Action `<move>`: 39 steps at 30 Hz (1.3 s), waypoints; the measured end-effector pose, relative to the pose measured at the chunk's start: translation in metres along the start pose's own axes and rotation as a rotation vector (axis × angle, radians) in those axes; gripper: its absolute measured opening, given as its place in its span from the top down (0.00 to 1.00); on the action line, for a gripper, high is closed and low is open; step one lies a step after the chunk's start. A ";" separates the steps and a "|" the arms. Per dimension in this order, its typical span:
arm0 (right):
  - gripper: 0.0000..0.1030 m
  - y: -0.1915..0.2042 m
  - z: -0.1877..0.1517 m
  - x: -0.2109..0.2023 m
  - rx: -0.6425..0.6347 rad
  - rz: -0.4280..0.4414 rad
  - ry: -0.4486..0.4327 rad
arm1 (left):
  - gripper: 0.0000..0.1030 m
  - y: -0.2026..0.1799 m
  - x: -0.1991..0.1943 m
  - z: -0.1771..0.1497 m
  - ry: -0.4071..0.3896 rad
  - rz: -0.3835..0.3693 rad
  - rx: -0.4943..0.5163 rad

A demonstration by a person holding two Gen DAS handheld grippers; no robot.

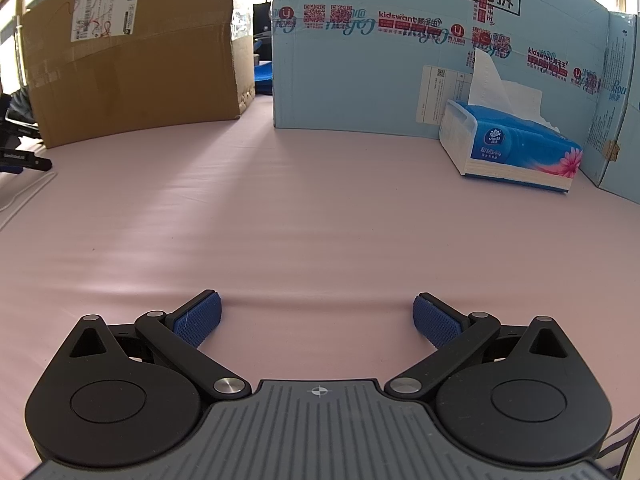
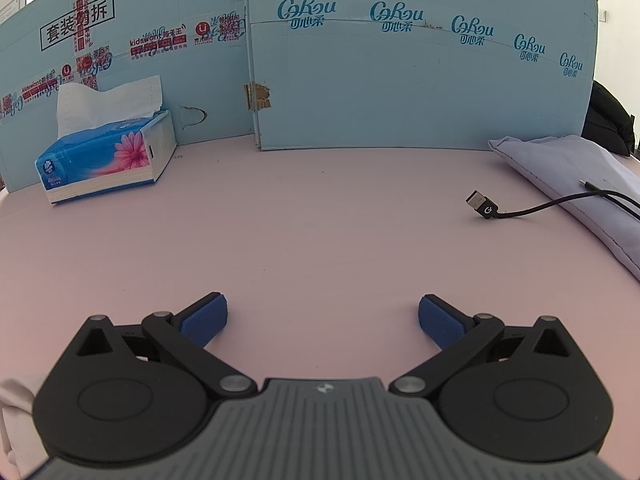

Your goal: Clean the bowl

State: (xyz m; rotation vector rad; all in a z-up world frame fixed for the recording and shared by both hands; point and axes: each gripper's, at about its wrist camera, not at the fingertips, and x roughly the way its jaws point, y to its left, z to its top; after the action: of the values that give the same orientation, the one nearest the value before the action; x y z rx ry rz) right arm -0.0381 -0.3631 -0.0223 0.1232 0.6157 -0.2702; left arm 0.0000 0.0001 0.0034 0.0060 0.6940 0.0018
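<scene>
Bowl isn't in either of my views; both the left tool [image 1: 317, 320] and right tool [image 2: 323, 320] hover spread apart, empty, over the pink worktop [image 1: 304, 216], tissue box [image 1: 516, 148] beyond.

Both wrist cameras sit low and close over the smooth pink tabletop [image 1: 312, 208], looking forward between their own fingers toward the pale blue printed cardboard wall [image 2: 400, 80], sharing the blue flowered tissue pack [image 1: 516, 148] [image 2: 108, 156].
</scene>
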 end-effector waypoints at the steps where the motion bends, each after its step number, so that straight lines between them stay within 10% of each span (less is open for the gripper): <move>1: 0.00 0.000 0.000 0.000 0.000 0.000 0.000 | 0.00 0.000 0.000 0.000 0.000 0.000 0.001; 19: 0.00 -0.001 -0.003 -0.025 -0.015 -0.030 -0.090 | 0.00 0.010 -0.018 -0.003 -0.034 -0.028 -0.034; 39: 0.09 0.025 -0.056 -0.128 -0.201 0.197 -0.238 | 0.00 0.005 -0.119 -0.049 -0.205 -0.293 0.031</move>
State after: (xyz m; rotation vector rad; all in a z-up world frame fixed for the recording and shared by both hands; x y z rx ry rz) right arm -0.1620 -0.3012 0.0084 -0.0423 0.3880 -0.0302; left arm -0.1227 0.0048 0.0417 -0.0652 0.4853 -0.2873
